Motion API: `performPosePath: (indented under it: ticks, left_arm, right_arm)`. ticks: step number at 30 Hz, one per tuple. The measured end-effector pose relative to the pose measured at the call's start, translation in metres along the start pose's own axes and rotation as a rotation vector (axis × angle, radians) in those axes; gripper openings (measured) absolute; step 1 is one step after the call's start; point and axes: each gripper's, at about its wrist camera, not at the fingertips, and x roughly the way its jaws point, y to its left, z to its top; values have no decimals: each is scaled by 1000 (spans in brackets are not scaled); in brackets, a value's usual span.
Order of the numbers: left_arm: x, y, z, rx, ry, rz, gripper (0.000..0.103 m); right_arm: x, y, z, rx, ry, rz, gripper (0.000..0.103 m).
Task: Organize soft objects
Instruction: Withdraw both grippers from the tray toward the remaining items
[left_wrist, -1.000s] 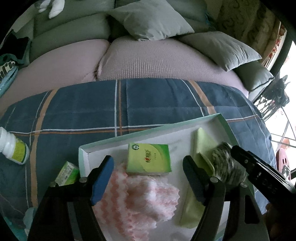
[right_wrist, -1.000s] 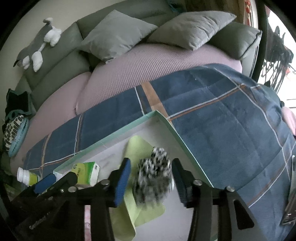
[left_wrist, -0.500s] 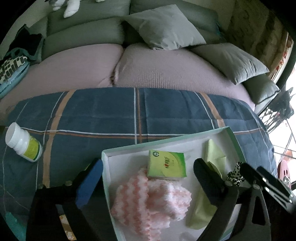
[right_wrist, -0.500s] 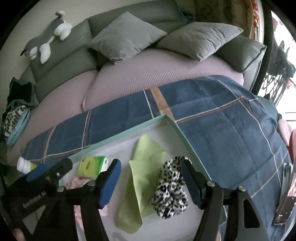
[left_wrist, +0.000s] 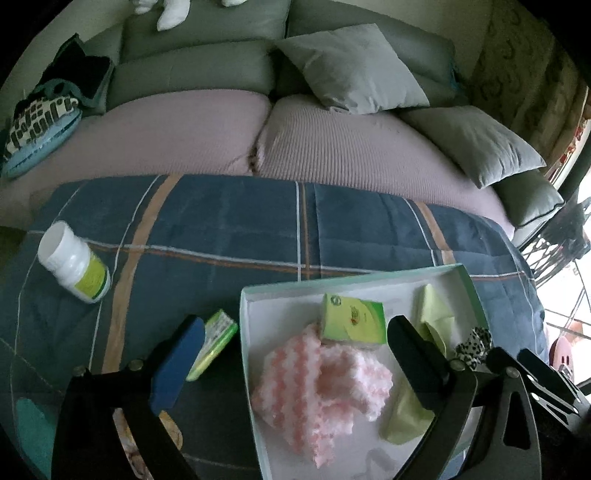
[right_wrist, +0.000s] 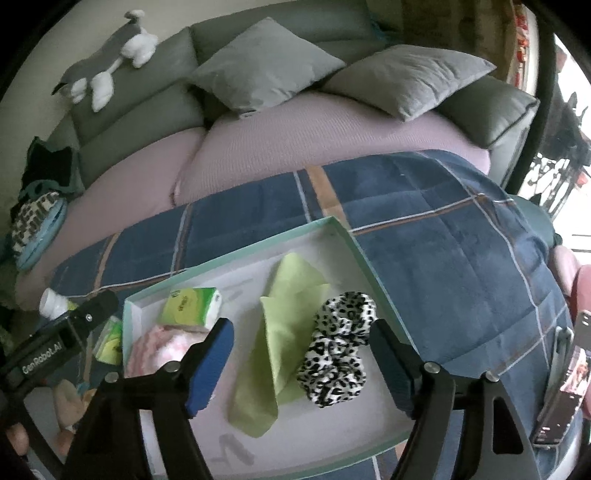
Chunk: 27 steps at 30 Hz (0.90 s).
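Observation:
A white shallow box with a mint rim lies on the blue plaid blanket. In it lie a leopard-print scrunchie, a lime green cloth, a pink-and-white knitted piece and a green tissue pack. My right gripper is open and empty, above the scrunchie and cloth. My left gripper is open and empty, straddling the box's left wall above the knitted piece.
A white pill bottle lies on the blanket at left. A small green box lies beside the box's left wall. Grey cushions and a plush dog are on the sofa behind. A phone lies at far right.
My right gripper opened and let the scrunchie go onto the green cloth in the box, then drew back. My left gripper opened wider and shifted left.

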Motion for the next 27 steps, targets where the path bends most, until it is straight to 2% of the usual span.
performPosePath:
  ticks: [3,7,12,15,25,27]
  left_arm:
    - [-5,5,-8,-16,8,16,100]
    - [-12,12,-13,-45,6,35,103]
    - [-23,27,-15,-84,-27,52,103]
    - [-25,41,-17,-117,-25,60,103]
    - [-42,102,-22,-228,-74,113,103]
    - [-44,117,-24,-254,-79,145,103]
  right_arm:
    - [2,5,-1,-19,6,13,82]
    - [4,12,-1,-44,12,24,90]
    - [5,19,-2,-69,13,33,91]
    - [4,22,-1,-65,9,26,103]
    - [6,57,-2,-126,9,40,103]
    - [6,65,-3,-135,7,60,103]
